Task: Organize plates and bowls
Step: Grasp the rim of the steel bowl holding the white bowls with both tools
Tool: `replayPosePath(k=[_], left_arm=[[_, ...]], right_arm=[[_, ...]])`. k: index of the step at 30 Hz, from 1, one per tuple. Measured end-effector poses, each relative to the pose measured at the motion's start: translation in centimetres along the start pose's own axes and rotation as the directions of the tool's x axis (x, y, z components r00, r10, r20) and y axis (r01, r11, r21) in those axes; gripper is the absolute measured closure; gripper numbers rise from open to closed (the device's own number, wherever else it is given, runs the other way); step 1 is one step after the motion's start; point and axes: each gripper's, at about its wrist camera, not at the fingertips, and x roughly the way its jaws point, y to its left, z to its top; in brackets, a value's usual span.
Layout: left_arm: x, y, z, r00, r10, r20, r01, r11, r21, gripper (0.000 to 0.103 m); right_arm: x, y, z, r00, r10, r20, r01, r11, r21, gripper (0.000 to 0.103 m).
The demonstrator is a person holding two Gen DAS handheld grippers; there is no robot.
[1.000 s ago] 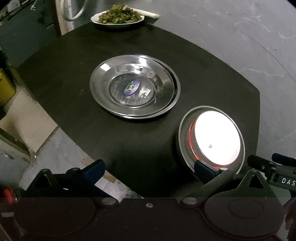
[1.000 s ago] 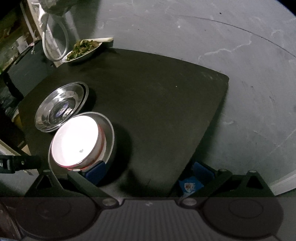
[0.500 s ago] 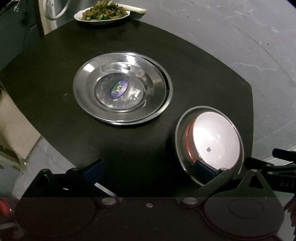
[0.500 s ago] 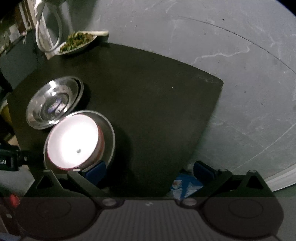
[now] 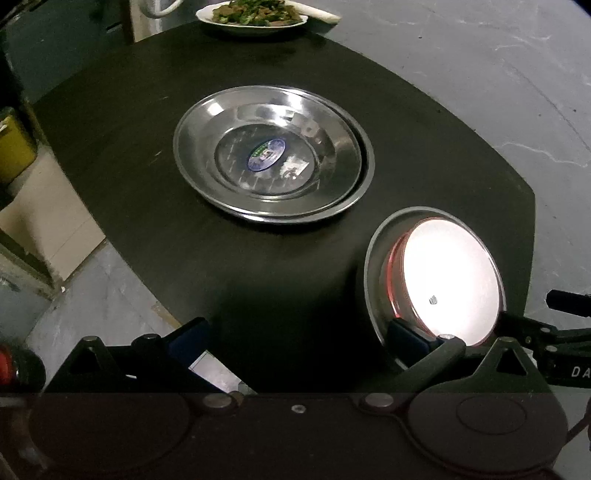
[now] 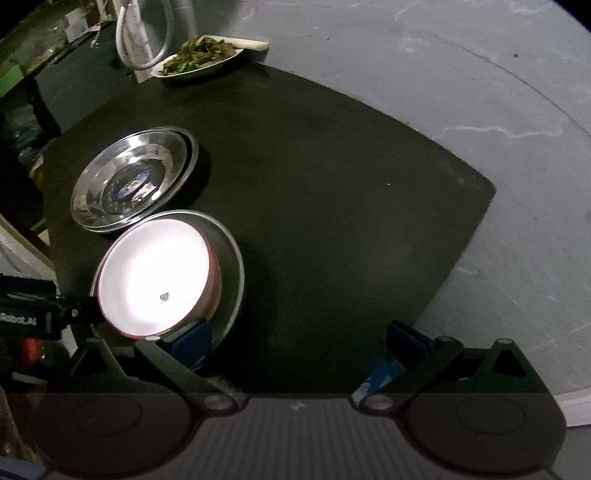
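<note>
Two steel plates (image 5: 273, 157) already sit nested near the middle of the dark worktop (image 5: 424, 129), the upper one slightly off-centre in the lower. Nearer the edge, a white bowl (image 5: 450, 280) with a red outside rests in a third steel plate (image 5: 373, 266), just beside the stack but not on it. Both tools flank this pair: the left tool (image 5: 295, 339) has its fingers wide apart, one blue pad at the plate's near rim, and the right tool (image 6: 299, 341) is likewise spread, one pad at the rim from the other side. Whether either pad actually touches the metal I cannot tell; nothing is clamped.

So the stacking looks partly done. What seems left is joining the bowl and its plate to the nested pair. A dish of greens (image 5: 255, 14) stands at the far edge, well apart and apparently untouched.
</note>
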Motion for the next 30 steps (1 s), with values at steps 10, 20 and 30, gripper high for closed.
replayPosePath(k=[10, 20, 30], left_arm=[[0.0, -0.6, -0.1, 1.000, 0.008, 0.021, -0.008, 1.000, -0.012, 0.016], [-0.3, -0.3, -1.0, 0.996, -0.060, 0.059, 0.067, 0.991, -0.119, 0.039], [-0.6, -0.7, -1.3, 0.986, -0.147, 0.083, 0.158, 0.978, -0.138, 0.076]], right_arm=[[1.4, -0.9, 0.6, 0.997, 0.080, 0.000, -0.080, 0.996, -0.042, 0.007], [1.4, -0.9, 1.1, 0.986, 0.164, -0.002, -0.164, 0.982, -0.090, 0.026], [1.2, -0.3, 1.5, 0.966, 0.257, -0.036, -0.260, 0.956, -0.137, 0.063]])
